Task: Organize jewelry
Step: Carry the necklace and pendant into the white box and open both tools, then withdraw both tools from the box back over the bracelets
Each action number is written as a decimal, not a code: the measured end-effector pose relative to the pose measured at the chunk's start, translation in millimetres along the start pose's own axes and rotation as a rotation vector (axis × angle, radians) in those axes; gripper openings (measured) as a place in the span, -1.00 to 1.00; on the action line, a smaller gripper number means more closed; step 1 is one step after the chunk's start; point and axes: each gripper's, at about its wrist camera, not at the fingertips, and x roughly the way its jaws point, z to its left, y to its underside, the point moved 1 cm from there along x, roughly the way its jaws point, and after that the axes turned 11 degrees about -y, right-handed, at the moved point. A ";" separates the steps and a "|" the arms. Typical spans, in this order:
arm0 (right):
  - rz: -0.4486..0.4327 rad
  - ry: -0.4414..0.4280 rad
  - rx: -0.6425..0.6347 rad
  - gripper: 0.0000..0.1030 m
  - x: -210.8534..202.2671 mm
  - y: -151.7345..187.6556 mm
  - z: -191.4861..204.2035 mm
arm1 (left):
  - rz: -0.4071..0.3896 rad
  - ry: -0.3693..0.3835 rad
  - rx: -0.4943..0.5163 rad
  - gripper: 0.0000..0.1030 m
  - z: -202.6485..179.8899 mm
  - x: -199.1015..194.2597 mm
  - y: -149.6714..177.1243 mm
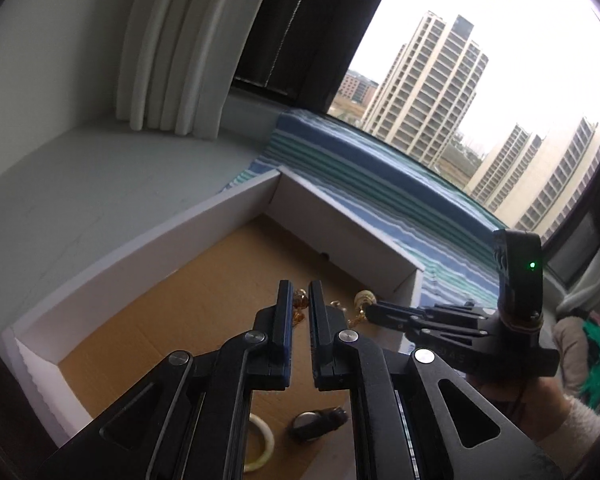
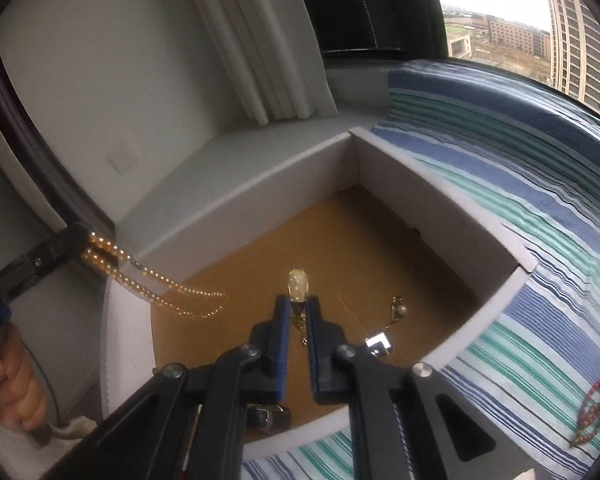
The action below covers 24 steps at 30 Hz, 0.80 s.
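Observation:
A white box (image 2: pixel 440 196) with a brown cardboard floor sits on a striped cloth. My left gripper (image 1: pixel 300 292) is shut on a gold bead necklace (image 2: pixel 140 276), which hangs from its fingertips (image 2: pixel 74 240) over the box's left wall. My right gripper (image 2: pixel 298 306) is shut on a gold pendant earring (image 2: pixel 299 286) and holds it above the box floor; it shows from the side in the left wrist view (image 1: pixel 370 310). In the box lie a pearl earring (image 2: pixel 400 311), a watch (image 1: pixel 316 424) and a pale ring (image 1: pixel 260 446).
The striped cloth (image 2: pixel 520 184) covers the ledge by the window. Beaded bracelets (image 2: pixel 596 404) lie on it at the right. White foam boards (image 2: pixel 268 60) lean against the back wall. A grey ledge (image 1: pixel 100 184) runs left of the box.

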 end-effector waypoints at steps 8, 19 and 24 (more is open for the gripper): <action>0.068 0.027 0.029 -0.65 45.5 26.7 -2.0 | 0.122 -0.149 0.042 -0.69 19.0 46.4 33.0; -0.140 0.231 -0.038 0.51 -55.3 98.8 -19.8 | -0.020 -0.143 0.234 0.63 -69.4 -22.2 70.2; -0.161 0.493 0.025 0.51 -109.0 185.7 -80.8 | -0.007 0.066 0.334 0.86 -151.0 -41.2 114.6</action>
